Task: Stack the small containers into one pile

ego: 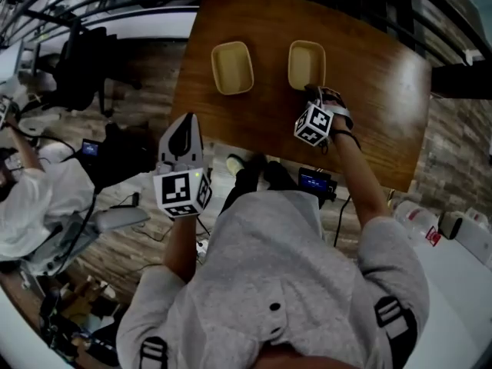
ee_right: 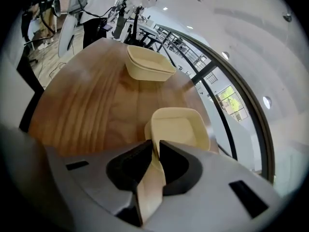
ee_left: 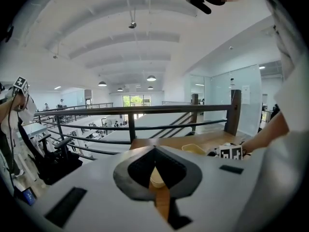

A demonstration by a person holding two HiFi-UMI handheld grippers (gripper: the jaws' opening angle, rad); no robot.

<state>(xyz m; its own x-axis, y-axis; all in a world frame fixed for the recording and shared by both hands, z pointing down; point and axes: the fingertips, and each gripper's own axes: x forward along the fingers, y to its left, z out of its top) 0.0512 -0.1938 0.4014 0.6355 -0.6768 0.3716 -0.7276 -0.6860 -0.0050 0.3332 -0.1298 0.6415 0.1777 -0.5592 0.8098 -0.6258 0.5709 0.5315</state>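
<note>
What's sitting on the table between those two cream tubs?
Nothing. The head view shows only bare wooden table between the left container and the right container. The right gripper view also shows just wood there.

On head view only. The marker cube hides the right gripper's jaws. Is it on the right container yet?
Observer: Yes. In the right gripper view, the right gripper has the near wall of the right container between its jaws, and the pads look pressed on it.
Operator: Left gripper holding anything?
Observer: No. In the left gripper view, the left gripper has its jaw tips together with nothing gripped. The table and the left container show only through the gap behind the tips.
</note>
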